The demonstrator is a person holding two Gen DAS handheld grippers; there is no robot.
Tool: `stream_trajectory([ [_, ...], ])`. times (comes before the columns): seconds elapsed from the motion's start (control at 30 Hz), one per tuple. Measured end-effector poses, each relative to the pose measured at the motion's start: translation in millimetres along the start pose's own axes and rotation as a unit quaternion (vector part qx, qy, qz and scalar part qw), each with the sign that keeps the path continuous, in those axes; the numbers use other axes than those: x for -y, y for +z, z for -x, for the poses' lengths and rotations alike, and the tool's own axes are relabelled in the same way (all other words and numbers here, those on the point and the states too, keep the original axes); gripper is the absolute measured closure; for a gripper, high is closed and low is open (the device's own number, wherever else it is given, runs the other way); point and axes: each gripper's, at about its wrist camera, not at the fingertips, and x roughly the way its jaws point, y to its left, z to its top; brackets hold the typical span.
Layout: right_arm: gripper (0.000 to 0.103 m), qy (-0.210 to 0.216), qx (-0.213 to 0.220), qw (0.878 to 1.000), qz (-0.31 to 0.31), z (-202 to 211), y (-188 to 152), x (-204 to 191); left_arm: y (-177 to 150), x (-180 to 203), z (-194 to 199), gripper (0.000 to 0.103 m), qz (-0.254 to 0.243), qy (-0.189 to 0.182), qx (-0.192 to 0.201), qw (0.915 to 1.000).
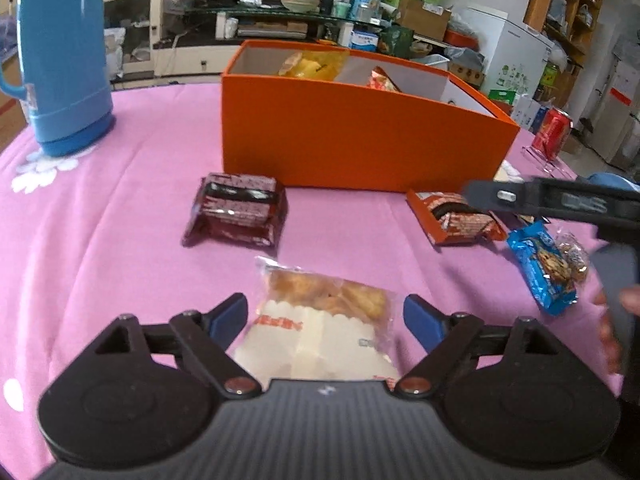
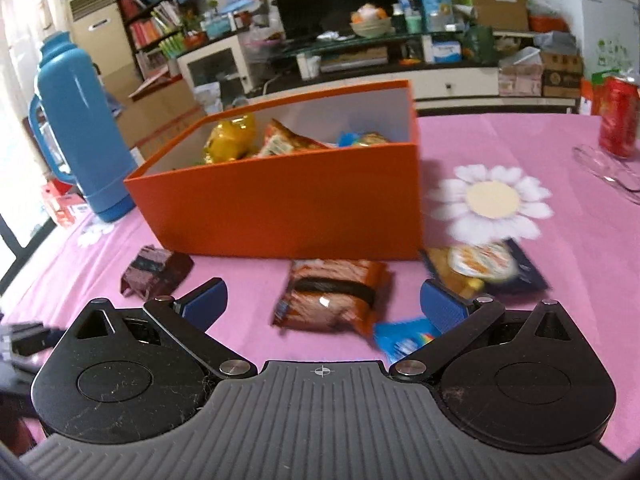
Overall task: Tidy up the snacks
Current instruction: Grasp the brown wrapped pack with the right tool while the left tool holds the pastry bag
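Left gripper (image 1: 324, 316) spread wide, straddling cracker packet (image 1: 320, 320) on cloth (pads not touching), long axis along fingers. Right gripper (image 2: 324, 300) spread, empty, near orange packet (image 2: 332, 296). Box (image 1: 360, 140) beyond.

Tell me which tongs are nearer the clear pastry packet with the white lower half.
Left. The left tongs straddle the pastry packet, open, pads not pressing. The right tongs hover open over the orange snack pack, off to the side.
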Motion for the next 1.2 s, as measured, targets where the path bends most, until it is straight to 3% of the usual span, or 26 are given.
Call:
stream_trajectory([
  [0.1, 0.014, -0.016, -0.016, 1.0, 0.018, -20.7, 6.2, -15.9, -2.4, 1.8, -0.3, 0.011, -0.013, 0.004, 0.001, 0.9999],
  [0.27, 0.014, -0.049, -0.059, 0.997, 0.024, -52.7, 4.9, -20.0, -4.6, 0.4, -14.4, 0.011, -0.004, 0.007, -0.027, 0.9996],
  [0.4, 0.019, -0.051, -0.069, 0.996, 0.028, -64.4, -0.7, -21.7, -6.4, 5.9, -19.3, 0.014, -0.025, 0.031, -0.021, 0.999],
  [0.43, 0.027, -0.053, -0.07, 0.995, 0.046, -64.0, -2.5, -25.3, -6.8, 6.9, -18.8, 0.025, -0.028, 0.027, -0.02, 0.999],
  [0.47, 0.045, -0.051, -0.067, 0.995, 0.06, -61.7, -4.3, -28.0, -7.1, 8.2, -17.3, 0.026, -0.033, 0.026, -0.017, 0.999],
  [0.53, 0.058, -0.032, -0.067, 0.994, 0.076, -55.6, -4.9, -30.9, -8.8, 8.6, -15.2, 0.029, -0.039, 0.026, -0.015, 0.9988],
  [0.57, 0.059, -0.019, -0.071, 0.994, 0.081, -51.6, -7.1, -32.0, -9.9, 9.2, -14.0, 0.029, -0.043, 0.027, -0.016, 0.9986],
  [0.73, 0.059, 0.009, -0.081, 0.988, 0.131, -15.2, -35.2, -40.3, -17.8, 8.6, -4.4, 0.029, -0.058, 0.033, -0.021, 0.9975],
  [0.9, 0.056, 0.008, -0.067, 0.988, 0.139, 21.4, -63.8, -30.4, -24.2, 4.0, 0.9, 0.024, -0.062, 0.046, -0.032, 0.9965],
  [1.0, 0.048, 0.005, -0.065, 0.988, 0.141, 31.2, -67.6, -28.0, -23.3, 3.0, 0.1, 0.022, -0.054, 0.052, -0.039, 0.9964],
  [1.07, 0.032, 0.004, -0.071, 0.987, 0.144, 27.8, -65.2, -28.3, -23.1, 4.6, 0.3, 0.021, -0.052, 0.055, -0.04, 0.9964],
  [1.2, 0.03, 0.018, -0.071, 0.99, 0.124, 22.4, -59.6, -28.7, -22.4, 6.2, 0.3, 0.015, -0.051, 0.06, -0.038, 0.9962],
])
